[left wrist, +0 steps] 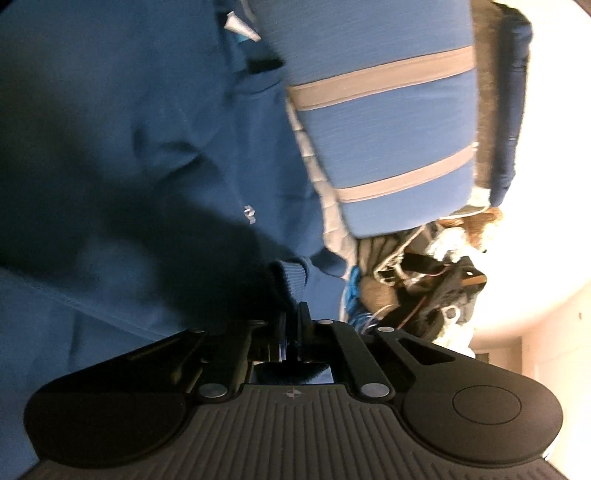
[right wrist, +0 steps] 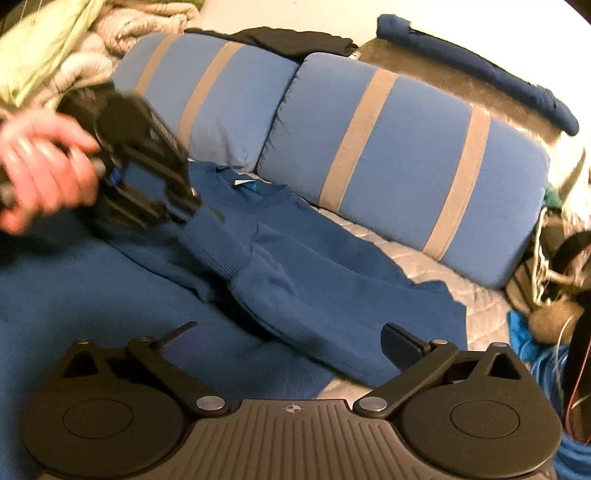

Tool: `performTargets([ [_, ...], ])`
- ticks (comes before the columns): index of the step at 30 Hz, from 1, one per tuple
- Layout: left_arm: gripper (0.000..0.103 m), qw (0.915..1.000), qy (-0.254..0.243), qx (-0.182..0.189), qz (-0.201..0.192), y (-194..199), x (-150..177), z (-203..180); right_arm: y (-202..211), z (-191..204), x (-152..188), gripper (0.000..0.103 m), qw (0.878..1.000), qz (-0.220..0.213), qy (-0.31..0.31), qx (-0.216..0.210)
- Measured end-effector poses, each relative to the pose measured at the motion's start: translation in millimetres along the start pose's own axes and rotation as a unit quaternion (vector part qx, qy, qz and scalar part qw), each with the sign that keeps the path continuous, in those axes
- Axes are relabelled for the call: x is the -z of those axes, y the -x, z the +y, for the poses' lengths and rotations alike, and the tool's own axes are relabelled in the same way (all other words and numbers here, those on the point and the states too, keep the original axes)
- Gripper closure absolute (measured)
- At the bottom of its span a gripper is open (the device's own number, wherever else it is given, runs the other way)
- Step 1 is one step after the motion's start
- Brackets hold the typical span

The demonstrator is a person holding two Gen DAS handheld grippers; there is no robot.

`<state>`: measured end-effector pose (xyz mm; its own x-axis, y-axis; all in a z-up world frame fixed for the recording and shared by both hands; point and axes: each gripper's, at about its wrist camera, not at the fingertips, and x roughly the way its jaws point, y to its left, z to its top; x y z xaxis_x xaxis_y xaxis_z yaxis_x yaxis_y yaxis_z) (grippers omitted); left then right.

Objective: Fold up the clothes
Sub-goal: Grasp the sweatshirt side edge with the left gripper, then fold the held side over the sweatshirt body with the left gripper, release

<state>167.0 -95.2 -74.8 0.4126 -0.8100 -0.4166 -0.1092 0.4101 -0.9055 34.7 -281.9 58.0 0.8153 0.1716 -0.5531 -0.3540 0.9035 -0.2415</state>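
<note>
A blue sweater [right wrist: 314, 273] lies spread on the bed, collar and white label toward the pillows, one sleeve folded across its chest. In the left wrist view the sweater [left wrist: 166, 147] fills the left side. My left gripper [left wrist: 293, 310] is shut on the sweater, with blue fabric pinched between its fingers just below a ribbed cuff [left wrist: 291, 280]. The right wrist view shows a hand [right wrist: 40, 162] holding that left gripper [right wrist: 188, 214] at the sweater's left shoulder. My right gripper [right wrist: 291, 334] stands wide open over the sweater's lower part, nothing between its fingers.
Two blue pillows with grey stripes [right wrist: 406, 166] [right wrist: 207, 99] lie behind the sweater, over a quilted grey cover [right wrist: 461, 288]. A blue blanket [right wrist: 74, 295] covers the near left. Piled laundry [right wrist: 92, 33] sits at the far left, and cables and clutter [right wrist: 554, 258] at the right edge.
</note>
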Motion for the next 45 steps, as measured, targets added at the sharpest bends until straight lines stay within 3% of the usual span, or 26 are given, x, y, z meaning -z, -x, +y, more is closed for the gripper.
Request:
performTargets([
  [8, 0.098, 0.9988, -0.019, 0.016, -0.042, 37.8, -6.8, -18.7, -45.6, 18.5, -10.2, 0.000, 0.989, 0.005, 0.115, 0.090],
  [11, 0.098, 0.9981, -0.024, 0.015, -0.055, 53.1, -10.1, -24.0, -61.2, 10.8, -7.0, 0.000, 0.986, 0.012, 0.116, 0.122],
  [13, 0.098, 0.9975, -0.030, 0.014, -0.062, 63.3, -12.0, -28.1, -71.1, -2.0, -3.9, 0.000, 0.984, 0.023, 0.097, 0.144],
  [18, 0.098, 0.9943, -0.071, 0.015, -0.078, 90.8, -18.5, -46.3, -79.8, -63.0, -1.3, 0.000, 0.983, 0.041, -0.057, 0.169],
  [22, 0.099, 0.9906, -0.097, 0.011, -0.096, 111.2, -28.2, -57.7, -76.4, -107.5, -0.3, 0.001, 0.973, 0.038, -0.160, 0.161],
  [26, 0.099, 0.9889, -0.095, 0.003, -0.114, 128.8, -38.7, -58.6, -79.4, -124.4, -0.1, 0.002, 0.974, 0.042, -0.161, 0.152],
  [36, 0.099, 0.9857, -0.086, -0.008, -0.145, 162.4, -54.9, -50.4, -95.1, -94.8, 7.5, 0.005, 0.986, 0.069, -0.048, 0.141],
  [42, 0.099, 0.9815, -0.093, -0.042, -0.162, 187.1, -65.7, -38.0, -105.1, -71.9, 19.6, 0.018, 0.986, 0.094, 0.011, 0.135],
  [45, 0.099, 0.9792, -0.102, -0.068, -0.162, 199.8, -68.6, -27.4, -100.8, -69.4, 18.8, 0.031, 0.990, 0.089, 0.001, 0.113],
])
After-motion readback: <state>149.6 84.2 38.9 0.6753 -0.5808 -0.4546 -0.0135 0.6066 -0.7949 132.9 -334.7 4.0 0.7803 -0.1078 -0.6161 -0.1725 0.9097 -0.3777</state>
